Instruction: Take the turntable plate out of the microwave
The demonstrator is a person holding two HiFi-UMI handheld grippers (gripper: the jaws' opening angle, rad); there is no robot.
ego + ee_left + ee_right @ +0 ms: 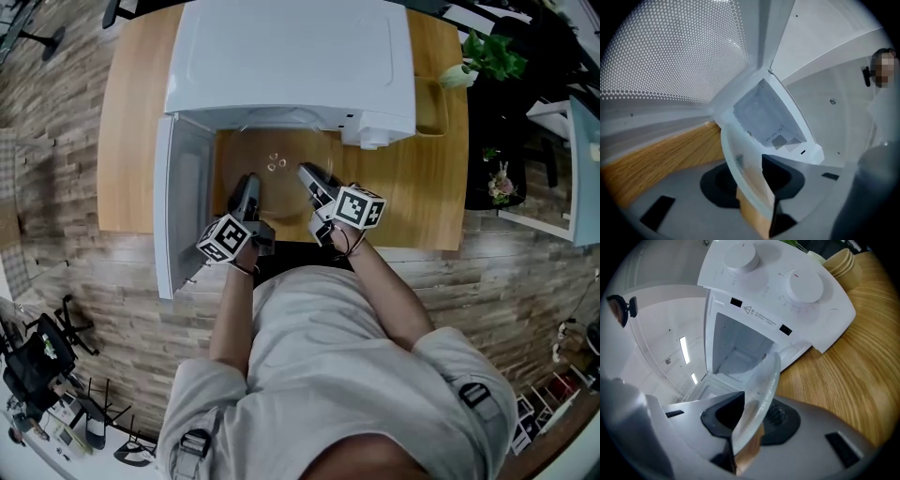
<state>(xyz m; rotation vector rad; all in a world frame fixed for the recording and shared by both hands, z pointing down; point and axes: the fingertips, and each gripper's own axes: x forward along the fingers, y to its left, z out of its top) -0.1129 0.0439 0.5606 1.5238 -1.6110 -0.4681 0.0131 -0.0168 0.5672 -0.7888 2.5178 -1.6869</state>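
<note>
The clear glass turntable plate (277, 173) hangs over the wooden table (131, 141), just in front of the white microwave (291, 56) and its open cavity. My left gripper (247, 192) is shut on the plate's left rim and my right gripper (314, 183) on its right rim. In the left gripper view the plate (745, 173) stands edge-on between the pads of the left gripper (754, 183), with the empty cavity (766, 122) beyond. In the right gripper view the right gripper (750, 420) pinches the rim of the plate (761, 390) below the microwave's dial panel (787, 291).
The microwave door (183, 202) stands swung open to the left, right beside my left gripper; its perforated window (670, 51) fills the upper left of the left gripper view. Stacked tan bowls (841, 261) sit on the table to the microwave's right. A potted plant (487, 52) stands beyond them.
</note>
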